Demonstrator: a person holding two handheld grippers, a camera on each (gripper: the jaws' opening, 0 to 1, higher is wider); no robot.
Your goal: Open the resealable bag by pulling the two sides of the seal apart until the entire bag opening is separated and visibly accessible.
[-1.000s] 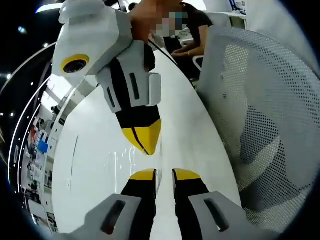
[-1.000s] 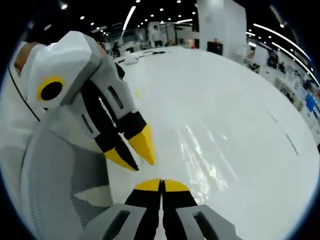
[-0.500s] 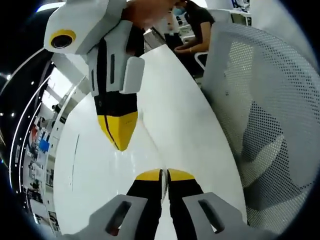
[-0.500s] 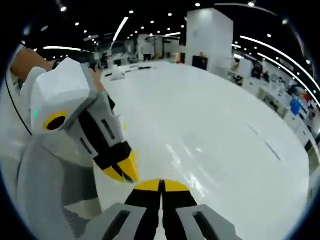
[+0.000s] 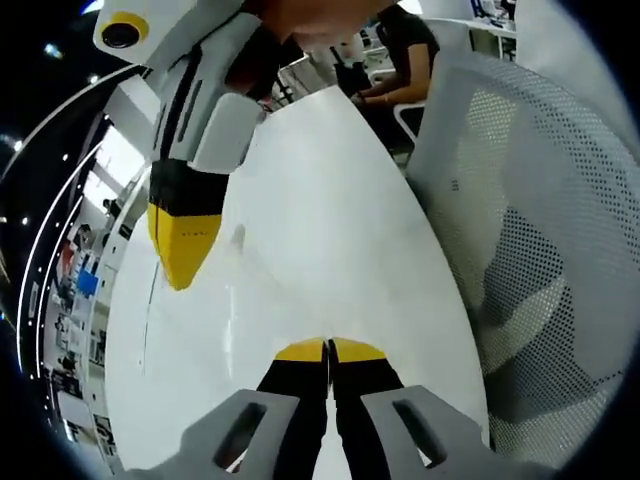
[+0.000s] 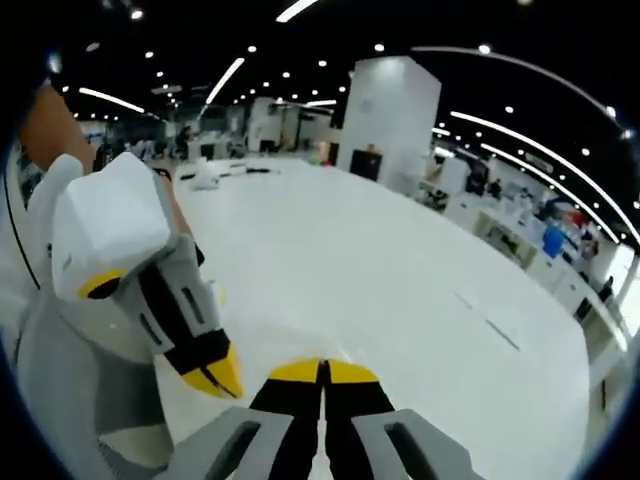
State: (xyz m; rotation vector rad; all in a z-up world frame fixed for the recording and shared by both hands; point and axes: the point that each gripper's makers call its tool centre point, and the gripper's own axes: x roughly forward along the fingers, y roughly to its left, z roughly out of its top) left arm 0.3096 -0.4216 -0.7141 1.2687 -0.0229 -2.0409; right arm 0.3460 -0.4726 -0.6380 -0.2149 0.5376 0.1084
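The white surface (image 5: 330, 230) carries no bag that I can make out; earlier faint clear-film glints lay ahead of the claws, now gone as both cameras lifted. The right claw (image 5: 185, 262) has drifted to ten o'clock in the left gripper view. Both claws are pressed together, the left claw (image 5: 329, 350) too. A mesh chair (image 5: 530, 230) crowds three o'clock; a seated person (image 5: 400, 60) sits at one o'clock.

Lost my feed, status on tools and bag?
Left tool shut, right tool shut. Bag: cannot make it out on the white table. Mesh chair beside the table.
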